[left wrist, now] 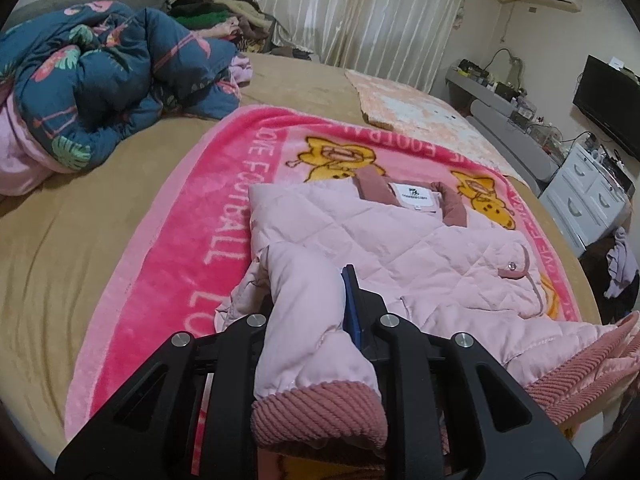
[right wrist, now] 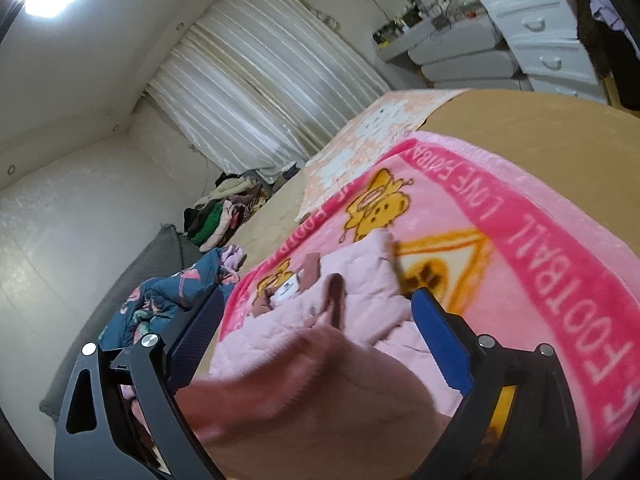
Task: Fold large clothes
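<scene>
A pale pink quilted jacket [left wrist: 400,248] lies spread, collar away from me, on a bright pink cartoon blanket [left wrist: 180,240]. My left gripper [left wrist: 308,284] is shut on the jacket's left sleeve [left wrist: 304,320], folded over the body; the ribbed rose cuff [left wrist: 320,412] hangs close to the camera. One blue pad [left wrist: 352,300] shows beside the sleeve, and the other is hidden behind it. In the right wrist view my right gripper [right wrist: 320,296] stands wide open over the jacket [right wrist: 360,280]. A blurred ribbed rose edge [right wrist: 312,392] lies loose between its blue pads [right wrist: 440,332], untouched by them.
The blanket covers a tan bed sheet [left wrist: 60,260]. A crumpled blue floral duvet [left wrist: 92,80] sits far left, a clothes pile [left wrist: 216,12] behind it, and a peach blanket [left wrist: 420,108] far right. White drawers [left wrist: 588,196] and a TV [left wrist: 612,100] stand beyond the bed's right edge.
</scene>
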Available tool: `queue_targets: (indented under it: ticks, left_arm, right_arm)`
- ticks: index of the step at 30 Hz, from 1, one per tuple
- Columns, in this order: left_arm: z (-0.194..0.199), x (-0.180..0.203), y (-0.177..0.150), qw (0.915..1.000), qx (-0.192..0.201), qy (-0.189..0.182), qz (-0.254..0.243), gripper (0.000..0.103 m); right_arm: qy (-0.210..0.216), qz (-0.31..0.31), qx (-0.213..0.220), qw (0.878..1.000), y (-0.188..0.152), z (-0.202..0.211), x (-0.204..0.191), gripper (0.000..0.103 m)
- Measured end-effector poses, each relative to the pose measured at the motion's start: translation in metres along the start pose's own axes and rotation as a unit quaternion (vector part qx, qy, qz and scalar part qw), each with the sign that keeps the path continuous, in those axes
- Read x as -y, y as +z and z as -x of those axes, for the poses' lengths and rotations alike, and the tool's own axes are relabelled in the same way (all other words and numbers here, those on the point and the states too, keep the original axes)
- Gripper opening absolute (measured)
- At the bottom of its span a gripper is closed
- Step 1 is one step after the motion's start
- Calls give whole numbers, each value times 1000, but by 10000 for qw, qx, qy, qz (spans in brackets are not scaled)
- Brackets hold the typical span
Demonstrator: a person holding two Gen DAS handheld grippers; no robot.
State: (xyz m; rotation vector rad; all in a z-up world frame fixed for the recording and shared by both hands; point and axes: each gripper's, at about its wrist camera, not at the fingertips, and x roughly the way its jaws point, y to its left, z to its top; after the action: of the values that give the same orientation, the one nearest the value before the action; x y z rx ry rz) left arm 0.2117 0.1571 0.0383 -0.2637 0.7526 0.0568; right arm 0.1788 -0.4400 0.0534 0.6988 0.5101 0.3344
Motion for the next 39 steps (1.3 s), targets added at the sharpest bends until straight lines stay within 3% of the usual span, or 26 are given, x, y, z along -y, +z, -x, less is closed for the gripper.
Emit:
queue_targets:
  ticks: [6, 11, 17, 19, 22, 27, 28, 29, 30, 31, 32, 35, 37, 39]
  left_arm:
    - [-15, -3, 4, 9999, -106, 19, 68, 14]
    - [-23, -3, 7, 9998, -162, 32, 126, 14]
    - [-37, -5, 7, 9994, -302, 130, 117, 14]
    - [-44, -7, 9, 9991, -368, 179, 146, 14]
    - [-50, -6, 8, 9987, -411, 245, 148, 14]
    - [-49, -7, 9, 9987, -404, 254, 193, 15]
    - [-49, -7, 9, 9988, -402, 207, 208, 15]
    - [-48, -8, 10, 9988, -399, 171, 223, 17]
    - [-46, -9, 11, 9989, -385, 97, 251, 22]
    - [-43, -10, 12, 9989, -370, 15, 278, 36]
    - [-39, -10, 12, 9988, -355, -98, 312, 51]
    - [-17, -10, 19, 9981, -129, -414, 440, 76]
    - [6, -5, 24, 9989, 202, -296, 304, 85]
    - [28, -2, 29, 9985, 531, -139, 67, 86]
  right_arm:
    - [310, 304, -50, 9990, -25, 27, 16, 99]
    - [234, 521, -411, 9975, -21, 4, 20, 99]
    - [781, 660, -98, 9947, -21, 15, 18, 99]
    - [513, 967, -343, 9934, -26, 8, 13, 99]
    - [-269, 1526, -840, 9844, -34, -20, 7, 99]
    - [-500, 1766, -1208, 9756, -35, -72, 12, 99]
    - [-487, 1755, -1239, 9754, -34, -81, 13, 96]
    - [-461, 1754, -1273, 9751, -33, -89, 14, 74]
    - [-463, 1781, -1314, 9741, -33, -95, 14, 64]
    - [-617, 1860, -1315, 9718, -33, -101, 12, 39]
    - [-799, 1947, -1324, 9686, -34, -106, 11, 29]
    - [-1022, 1910, -1246, 9683, -33, -111, 9, 22]
    - [-1102, 1971, -1122, 9677, -33, -110, 6, 21]
    - [-1062, 1981, -1012, 9692, -30, -107, 4, 21]
